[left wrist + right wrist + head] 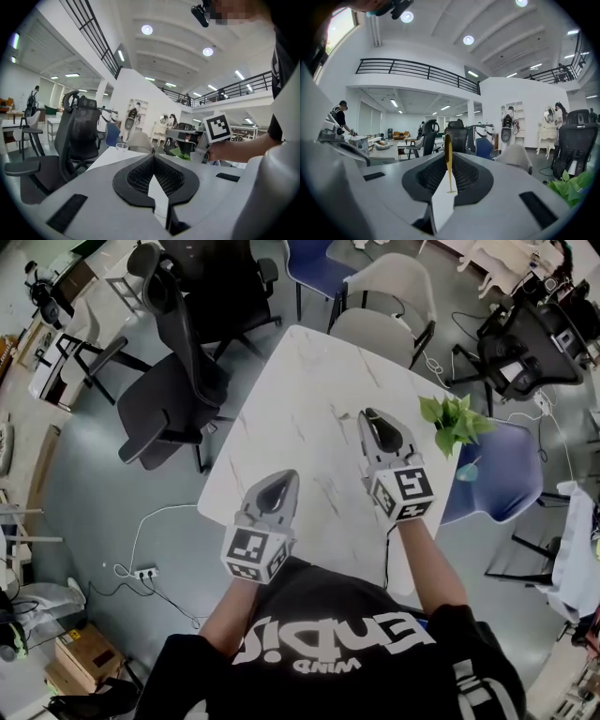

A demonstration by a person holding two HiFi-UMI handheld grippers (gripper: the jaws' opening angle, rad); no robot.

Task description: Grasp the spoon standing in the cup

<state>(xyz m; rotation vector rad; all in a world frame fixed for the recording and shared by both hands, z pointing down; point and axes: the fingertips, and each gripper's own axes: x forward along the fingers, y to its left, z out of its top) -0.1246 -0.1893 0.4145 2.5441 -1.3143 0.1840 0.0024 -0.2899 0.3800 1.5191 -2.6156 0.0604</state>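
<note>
- Spoon stands upright between the right gripper's jaw tips, wider end up; it is pinched by the nearly closed jaws.
- Cup is seen far ahead of the left gripper, on the bench.
- Left jaws are pressed together, empty.

The spoon is too thin to make out in the head view; plant cut by the right gripper view's edge.

Black short-sleeved T-shirt, white lettering; grey left gripper, grey right gripper, black-and-white marker cubes
</note>
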